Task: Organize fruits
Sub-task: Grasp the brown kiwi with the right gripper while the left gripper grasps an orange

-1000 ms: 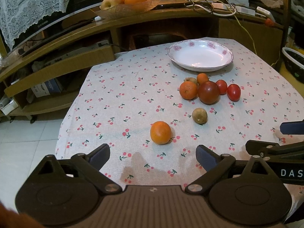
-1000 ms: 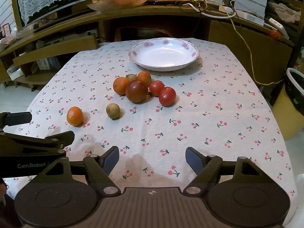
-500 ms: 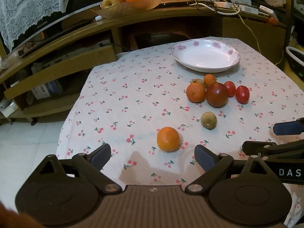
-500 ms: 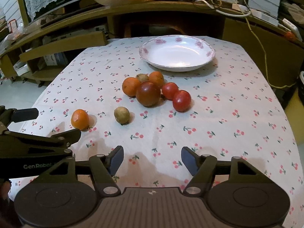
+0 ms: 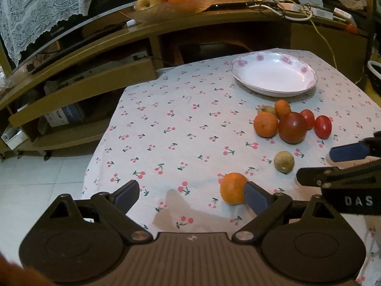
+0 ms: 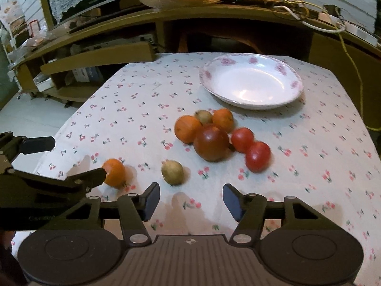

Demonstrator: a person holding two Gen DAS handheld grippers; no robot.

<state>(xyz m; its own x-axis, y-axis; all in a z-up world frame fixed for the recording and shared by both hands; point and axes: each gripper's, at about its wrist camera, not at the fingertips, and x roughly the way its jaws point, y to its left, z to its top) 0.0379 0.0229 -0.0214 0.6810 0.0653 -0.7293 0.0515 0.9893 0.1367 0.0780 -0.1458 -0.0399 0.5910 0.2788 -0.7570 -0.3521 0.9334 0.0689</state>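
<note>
Left fingers (image 5: pixel 190 194) wide open, lining up on the orange (image 5: pixel 233 188).
It's just inside my right-hand finger; firm, round, rolls easily, so I'd pinch its middle. Right fingers (image 6: pixel 190 200) open too.

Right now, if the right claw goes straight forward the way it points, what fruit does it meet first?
Probably the large dark red round fruit, lying ahead of the open right claw. The small yellowish-brown fruit sits slightly left of that line; depth is unclear.

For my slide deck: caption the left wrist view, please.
Open left gripper nears a lone orange; more fruit sits before an empty plate.
</note>
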